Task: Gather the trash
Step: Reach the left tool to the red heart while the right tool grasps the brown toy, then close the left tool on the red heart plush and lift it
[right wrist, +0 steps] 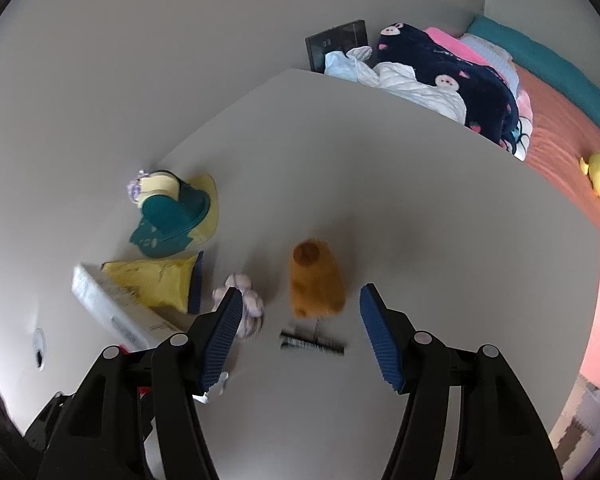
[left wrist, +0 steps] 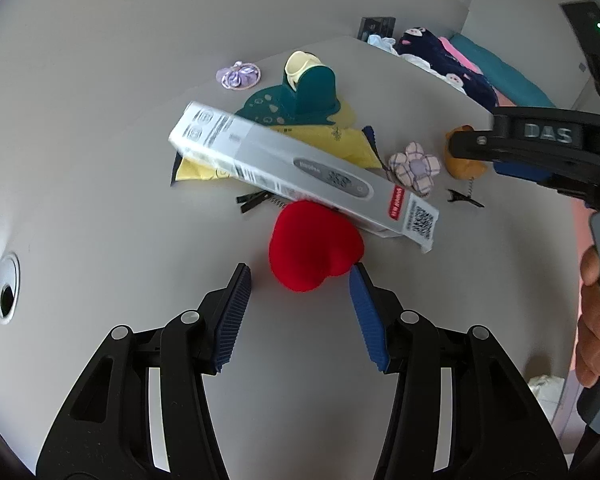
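Observation:
A long grey product box point(left wrist: 300, 172) lies on the white table, over a yellow wrapper point(left wrist: 340, 144). A red heart-shaped plush point(left wrist: 314, 246) lies just ahead of my open, empty left gripper point(left wrist: 300, 274), between its fingertips. In the right wrist view the box point(right wrist: 112, 312) and yellow wrapper point(right wrist: 156, 282) are at the left. My right gripper point(right wrist: 300, 298) is open and empty above the table, with a brown plush point(right wrist: 316, 280) between its fingertips and a black hair clip point(right wrist: 312, 346) below. The right gripper also shows at the right of the left wrist view point(left wrist: 540, 148).
A teal and yellow slipper point(left wrist: 310, 88), a purple scrunchie point(left wrist: 238, 74), a checked flower scrunchie point(left wrist: 416, 170) and black hair clips point(left wrist: 254, 200) lie on the table point(right wrist: 420, 208). A bed with a dark blanket point(right wrist: 452, 72) and clothes borders the far edge. A cable hole point(left wrist: 6, 292) is at left.

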{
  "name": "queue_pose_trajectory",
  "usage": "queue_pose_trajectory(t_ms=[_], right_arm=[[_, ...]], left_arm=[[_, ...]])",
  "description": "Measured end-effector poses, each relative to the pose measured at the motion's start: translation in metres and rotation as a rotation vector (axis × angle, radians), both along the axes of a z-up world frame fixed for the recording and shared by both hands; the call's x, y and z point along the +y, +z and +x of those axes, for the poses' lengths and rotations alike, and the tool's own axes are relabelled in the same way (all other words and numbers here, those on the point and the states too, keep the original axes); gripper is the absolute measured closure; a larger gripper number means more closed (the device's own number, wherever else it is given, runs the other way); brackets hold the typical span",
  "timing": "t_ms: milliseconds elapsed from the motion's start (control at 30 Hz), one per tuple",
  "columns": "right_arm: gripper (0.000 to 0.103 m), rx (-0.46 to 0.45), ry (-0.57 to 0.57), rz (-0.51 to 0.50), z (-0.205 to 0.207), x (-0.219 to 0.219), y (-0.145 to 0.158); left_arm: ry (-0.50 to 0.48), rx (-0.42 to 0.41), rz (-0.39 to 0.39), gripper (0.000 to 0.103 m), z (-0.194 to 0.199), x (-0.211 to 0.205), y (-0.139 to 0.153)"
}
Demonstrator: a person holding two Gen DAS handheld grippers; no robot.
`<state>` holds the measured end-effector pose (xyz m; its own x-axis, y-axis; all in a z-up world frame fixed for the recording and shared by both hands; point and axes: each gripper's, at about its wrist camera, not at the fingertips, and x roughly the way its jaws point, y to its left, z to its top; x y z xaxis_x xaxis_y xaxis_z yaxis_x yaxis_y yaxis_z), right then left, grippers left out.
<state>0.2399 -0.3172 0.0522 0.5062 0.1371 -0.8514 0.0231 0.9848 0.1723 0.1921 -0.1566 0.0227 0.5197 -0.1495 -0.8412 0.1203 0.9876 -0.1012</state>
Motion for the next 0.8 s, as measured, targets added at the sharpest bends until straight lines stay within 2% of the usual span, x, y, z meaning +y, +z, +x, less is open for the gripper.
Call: queue_pose_trajectory(t_ms=[67, 100, 333, 367, 400, 500, 567, 800], right_arm=[[0.055, 0.014, 0.006, -0.02, 0.008, 0.005, -0.006], [0.069, 0.021, 0.006, -0.024, 0.011, 0.005, -0.008], [0.069, 0.008, -0.007, -0.012, 0.009, 0.001, -0.011], [0.069, 0.009, -0.008, -0.007, 0.008, 0.0, -0.011], [0.069, 0.011, -0.008, -0.004, 0.007, 0.0, -0.011], [0.069, 0.012, -0.012, -0.004, 0.004, -0.004, -0.011], [0.069, 0.014, -0.013, -0.001, 0.002, -0.007, -0.011], [0.069, -0.009, -0.008, 0.026, -0.018, -0.014, -0.002]], left_arm=[[-0.004, 0.004, -0.01, 0.052, 0.004, -0.001, 0.0], [-0.004, 0.009, -0.027, 0.052, 0.007, 0.0, 0.001], [0.019, 0.039, -0.112, 0.052, 0.019, 0.002, 0.003], [0.031, 0.047, -0.129, 0.046, 0.022, 0.003, 0.004], [0.039, 0.049, -0.14, 0.044, 0.022, 0.004, 0.004], [0.041, 0.043, -0.126, 0.044, 0.025, 0.001, 0.004], [0.03, 0.047, -0.112, 0.056, 0.026, -0.003, 0.002], [0.029, 0.014, -0.114, 0.057, 0.019, 0.001, 0.005]])
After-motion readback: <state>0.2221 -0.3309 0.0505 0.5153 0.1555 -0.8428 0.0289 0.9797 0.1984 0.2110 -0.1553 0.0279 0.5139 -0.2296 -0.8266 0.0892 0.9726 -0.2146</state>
